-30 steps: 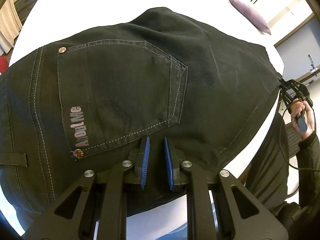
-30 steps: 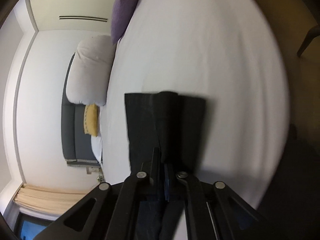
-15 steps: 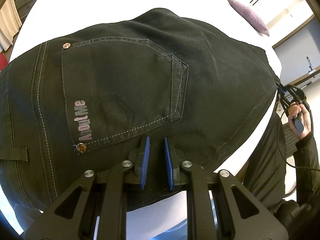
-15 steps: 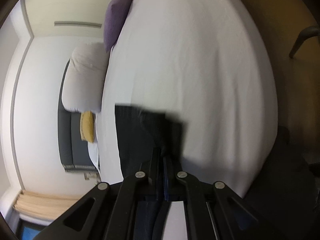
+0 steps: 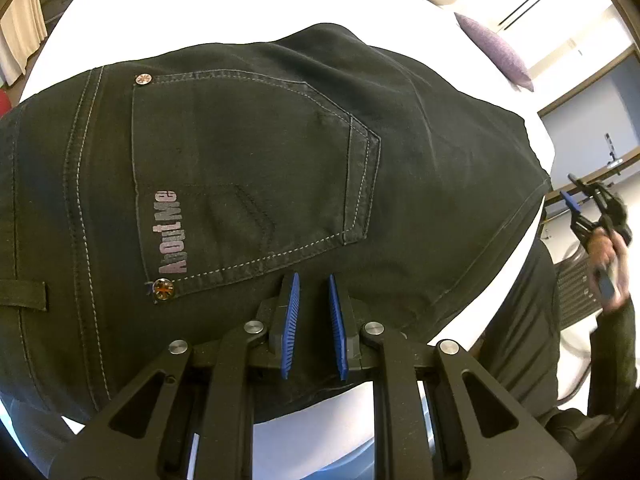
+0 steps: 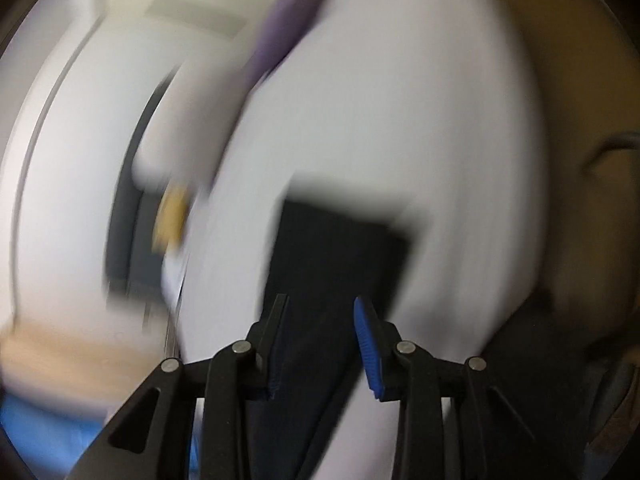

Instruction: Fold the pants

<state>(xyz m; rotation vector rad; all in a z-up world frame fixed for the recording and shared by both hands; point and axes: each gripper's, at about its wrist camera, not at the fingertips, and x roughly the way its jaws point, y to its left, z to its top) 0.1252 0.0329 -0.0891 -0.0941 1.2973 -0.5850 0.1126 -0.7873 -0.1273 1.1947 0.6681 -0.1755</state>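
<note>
Black denim pants (image 5: 256,168) lie on a white bed (image 5: 208,4), back pocket up with an "AboutMe" label. My left gripper (image 5: 313,280) hovers just above the seat of the pants, its blue pads a little apart with nothing between them. My right gripper (image 6: 322,300) is open, and it also shows at the right of the left wrist view (image 5: 580,208), off the pants' leg end. The right wrist view is blurred; the dark pant leg (image 6: 340,264) lies below and between the open jaws.
A purple pillow (image 5: 494,50) lies at the far end of the bed, also seen blurred in the right wrist view (image 6: 286,40). A white pillow (image 6: 176,136) and a yellow cushion (image 6: 172,216) sit by a dark headboard. The person's dark-clothed body (image 5: 532,328) stands by the bed's right edge.
My right gripper has opened and let go of the pant leg, then pulled back quickly. My left gripper stayed over the seat, drifting slightly.
</note>
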